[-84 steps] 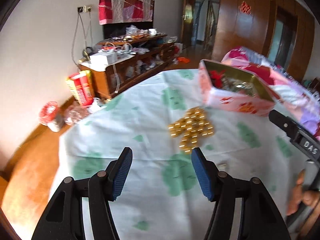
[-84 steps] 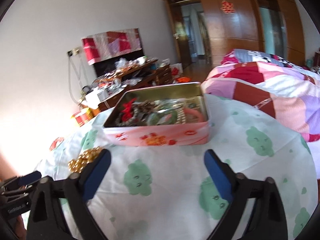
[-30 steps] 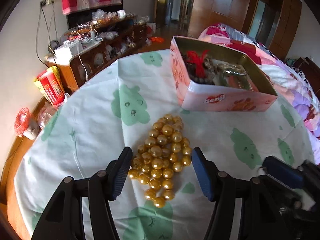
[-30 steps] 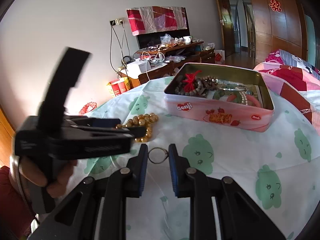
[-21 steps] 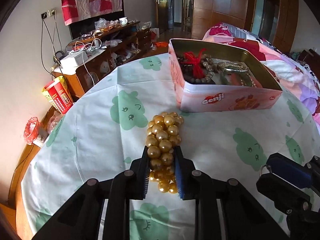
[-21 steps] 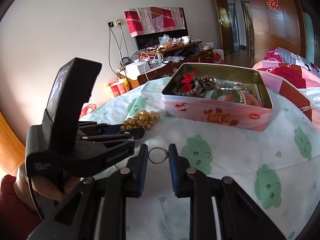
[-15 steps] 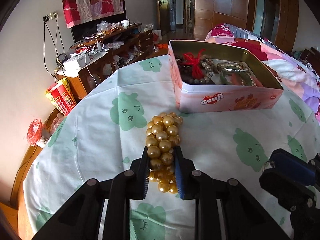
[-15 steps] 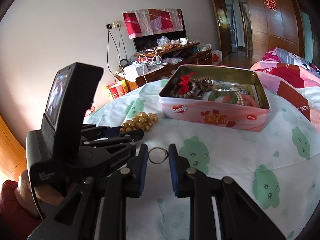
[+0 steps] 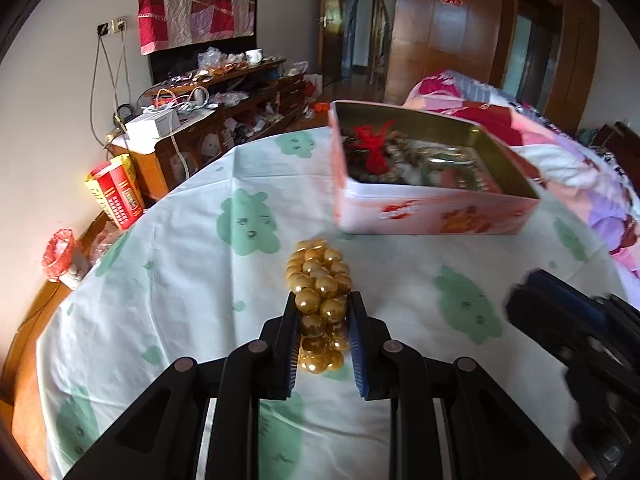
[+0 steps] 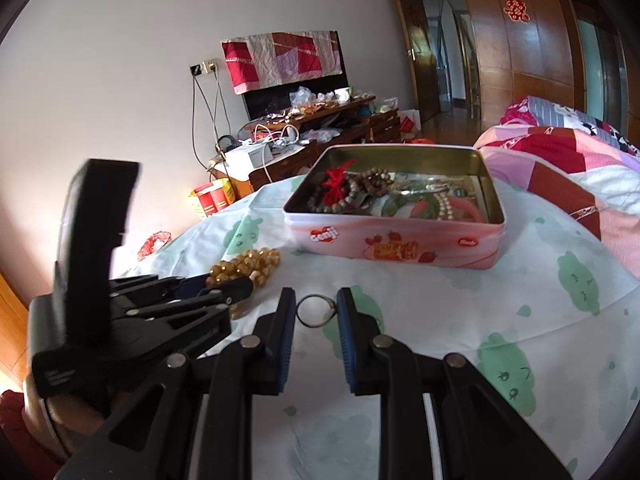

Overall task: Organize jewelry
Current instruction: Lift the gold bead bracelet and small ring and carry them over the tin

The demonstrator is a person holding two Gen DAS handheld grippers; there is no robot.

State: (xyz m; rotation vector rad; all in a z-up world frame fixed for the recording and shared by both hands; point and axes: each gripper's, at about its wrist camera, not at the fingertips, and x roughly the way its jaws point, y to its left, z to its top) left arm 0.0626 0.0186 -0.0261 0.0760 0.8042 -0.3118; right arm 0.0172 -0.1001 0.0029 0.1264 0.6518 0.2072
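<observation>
Between left gripper [image 9: 323, 312] jaws: gold bead strand [image 9: 319, 280], long axis toward tin [image 9: 436, 216].

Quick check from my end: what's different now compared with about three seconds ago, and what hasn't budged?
Both grippers went from open and empty to shut. The left gripper moved forward and clamped the gold bead strand; the right gripper closed on the thin ring. The beads got bunched into a narrower heap. The pink tin stayed on the tablecloth, its contents untouched.
</observation>
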